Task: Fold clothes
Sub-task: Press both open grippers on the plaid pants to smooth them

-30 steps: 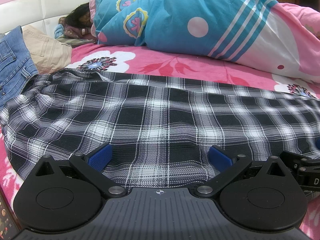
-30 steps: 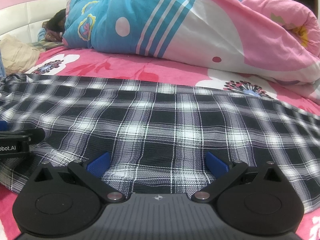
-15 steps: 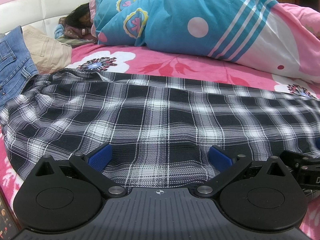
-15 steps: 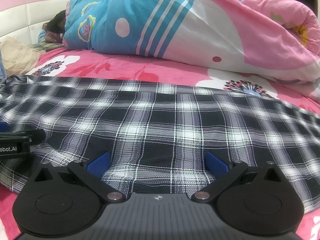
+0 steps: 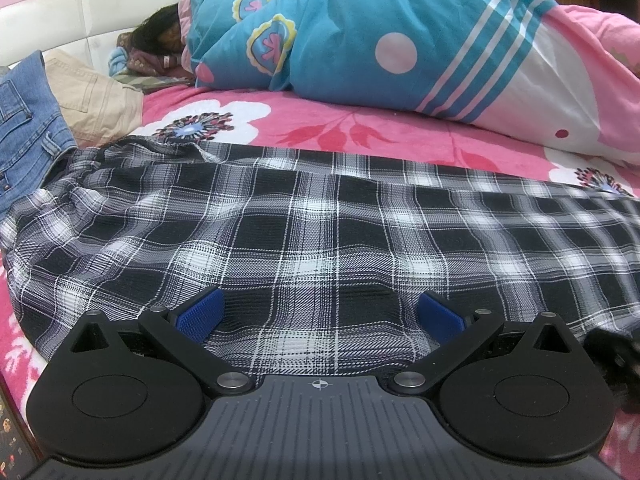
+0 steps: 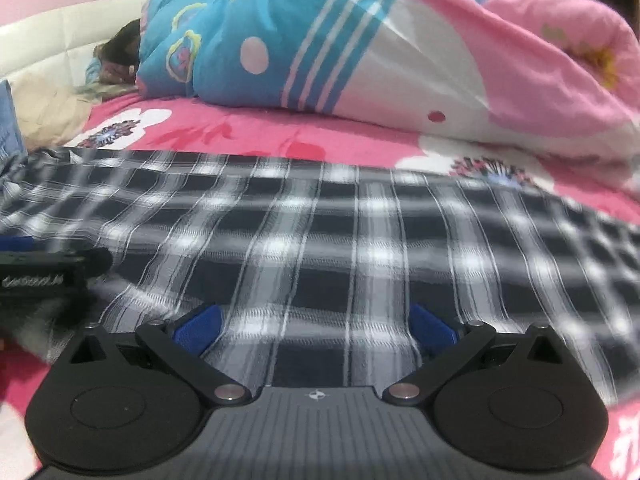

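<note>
A black-and-white plaid garment [image 5: 320, 240] lies spread across the pink flowered bed [image 5: 360, 128], its near edge hanging just at the bed's front, right under both cameras. The cloth looks thin, woven and light; it ripples in shallow waves rather than holding any shape, so it should lift with almost no effort, sag wherever it is not supported, and drag its slack along when pulled. It does not look slippery or fragile.

The left hand-held gripper [image 5: 320, 314] has its blue fingers [image 5: 200, 312] spread wide, with the garment's near hem lying between them but not pinched. The right hand-held gripper [image 6: 314, 324] is likewise spread over the same hem, further along it; its view is blurred, and the body of the left tool shows at that frame's left edge, so the two sit near each other on the near edge.

The sensible hold is judged to be the hem itself, one pinch per tool, set well apart so the edge stays taut as it is carried over. A bunch of cloth gathered between the pads would grip better than a single layer.

Folded blue jeans [image 5: 24, 128] and a beige garment [image 5: 88, 104] lie at the far left, beside a quilt [image 5: 360, 24] covering a sleeping person.
</note>
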`<state>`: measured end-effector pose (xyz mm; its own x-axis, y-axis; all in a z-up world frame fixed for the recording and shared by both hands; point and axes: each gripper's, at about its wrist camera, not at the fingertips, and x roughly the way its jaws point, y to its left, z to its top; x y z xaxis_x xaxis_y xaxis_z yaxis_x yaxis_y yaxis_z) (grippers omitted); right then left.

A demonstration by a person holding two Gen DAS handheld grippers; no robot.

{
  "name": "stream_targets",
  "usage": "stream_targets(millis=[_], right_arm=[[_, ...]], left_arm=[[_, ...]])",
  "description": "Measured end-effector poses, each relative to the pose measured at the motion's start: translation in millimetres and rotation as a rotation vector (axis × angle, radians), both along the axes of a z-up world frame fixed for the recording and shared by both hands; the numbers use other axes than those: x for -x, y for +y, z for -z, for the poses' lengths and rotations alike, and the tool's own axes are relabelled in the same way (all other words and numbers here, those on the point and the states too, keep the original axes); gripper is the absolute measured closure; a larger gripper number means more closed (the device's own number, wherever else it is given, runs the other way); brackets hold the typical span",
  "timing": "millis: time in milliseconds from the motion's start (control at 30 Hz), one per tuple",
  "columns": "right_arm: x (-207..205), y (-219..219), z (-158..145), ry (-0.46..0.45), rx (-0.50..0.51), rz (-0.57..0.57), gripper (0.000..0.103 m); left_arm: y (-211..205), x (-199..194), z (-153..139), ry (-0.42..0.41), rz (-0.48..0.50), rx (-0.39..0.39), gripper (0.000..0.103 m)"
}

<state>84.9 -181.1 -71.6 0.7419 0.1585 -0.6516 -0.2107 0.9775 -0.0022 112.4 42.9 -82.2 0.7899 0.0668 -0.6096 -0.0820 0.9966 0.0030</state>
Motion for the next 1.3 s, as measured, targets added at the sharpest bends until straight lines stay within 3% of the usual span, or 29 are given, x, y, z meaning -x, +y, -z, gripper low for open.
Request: stream_targets(millis=[267, 500, 700, 967, 1100, 1300], right_arm=[[44.1, -12.6, -16.7, 0.087, 0.058, -0.053, 0.000], [26.6, -11.5, -47.8, -0.029, 0.031, -0.014, 0.000], [-5.9, 2.5, -36.6, -0.041, 0.067, -0.020, 0.004], [-30.5, 7.8, -20.3, -0.019, 0.025, -0.007, 0.006], [-36.6, 7.5, 1.1, 0.018, 0.019, 0.004, 0.005], [-30.7, 5.9, 6.5, -0.012, 0.012, 0.011, 0.004]], left_arm=[[2.1, 0.0, -0.1, 0.006, 0.001, 0.015, 0.000], [4.1, 0.2, -0.5, 0.006, 0.003, 0.025, 0.000], [5.5, 0.1, -0.8, 0.009, 0.004, 0.034, 0.000], [6.3, -0.8, -3.2, 0.015, 0.005, 0.046, 0.000], [7.4, -1.5, -4.1, 0.017, 0.007, 0.051, 0.000], [7.5, -1.8, -4.7, 0.018, 0.008, 0.057, 0.000]])
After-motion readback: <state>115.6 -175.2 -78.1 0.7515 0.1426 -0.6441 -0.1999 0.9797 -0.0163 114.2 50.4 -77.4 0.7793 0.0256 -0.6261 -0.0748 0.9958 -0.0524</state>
